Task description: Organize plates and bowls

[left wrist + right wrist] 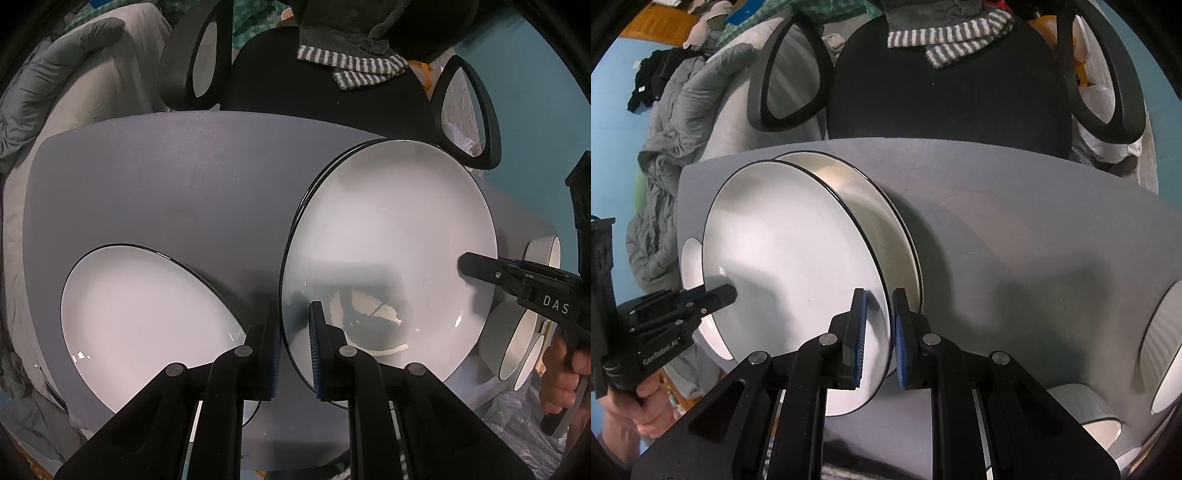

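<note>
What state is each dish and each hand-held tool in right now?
Top plate: gripped at opposite rims by both tools, tilted above a second plate.
Second plate: flat on the grey table.
Third plate: flat, untouched.
Bowls: stacked on their sides at the table edge.
Left tool: shut on the rim.
Right tool: shut on the rim.

Three plates [388, 236], three bowls [517, 339], one chair [332, 88].

Grey table [155, 177] — black armchair [945, 92] with striped towel [945, 37] behind, blue floor [535, 103].
</note>
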`<move>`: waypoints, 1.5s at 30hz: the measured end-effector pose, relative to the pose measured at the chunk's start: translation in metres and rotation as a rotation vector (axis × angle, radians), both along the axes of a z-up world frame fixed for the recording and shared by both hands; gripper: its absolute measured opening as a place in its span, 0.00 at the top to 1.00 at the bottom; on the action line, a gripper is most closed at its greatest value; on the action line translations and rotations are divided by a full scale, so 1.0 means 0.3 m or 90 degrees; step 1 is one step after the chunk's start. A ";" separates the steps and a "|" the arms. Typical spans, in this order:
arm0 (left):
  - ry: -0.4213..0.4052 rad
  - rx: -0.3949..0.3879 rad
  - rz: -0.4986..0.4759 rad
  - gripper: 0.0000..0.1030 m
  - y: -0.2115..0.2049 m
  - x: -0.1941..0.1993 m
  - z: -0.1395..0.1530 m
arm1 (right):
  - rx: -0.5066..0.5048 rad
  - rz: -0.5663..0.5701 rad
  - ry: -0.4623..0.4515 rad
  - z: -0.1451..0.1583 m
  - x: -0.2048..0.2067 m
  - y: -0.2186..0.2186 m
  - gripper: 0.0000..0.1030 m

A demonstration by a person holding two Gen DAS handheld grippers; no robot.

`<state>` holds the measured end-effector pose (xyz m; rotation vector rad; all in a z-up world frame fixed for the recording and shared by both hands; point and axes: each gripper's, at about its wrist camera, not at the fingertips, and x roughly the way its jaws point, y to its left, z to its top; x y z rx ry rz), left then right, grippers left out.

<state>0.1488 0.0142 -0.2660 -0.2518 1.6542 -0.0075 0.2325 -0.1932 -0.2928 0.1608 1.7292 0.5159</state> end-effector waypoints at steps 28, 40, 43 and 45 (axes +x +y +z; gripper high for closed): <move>-0.002 0.025 -0.013 0.86 -0.004 0.001 0.004 | -0.126 0.020 0.050 -0.011 0.035 0.158 0.32; -0.020 0.018 -0.013 0.86 0.017 -0.045 0.035 | -0.204 0.071 0.052 -0.016 0.035 0.212 0.32; -0.023 0.016 -0.010 0.86 0.013 -0.043 0.036 | -0.213 0.080 0.048 -0.012 0.029 0.217 0.32; -0.024 0.016 -0.010 0.86 0.012 -0.045 0.040 | -0.217 0.085 0.045 -0.016 0.018 0.217 0.32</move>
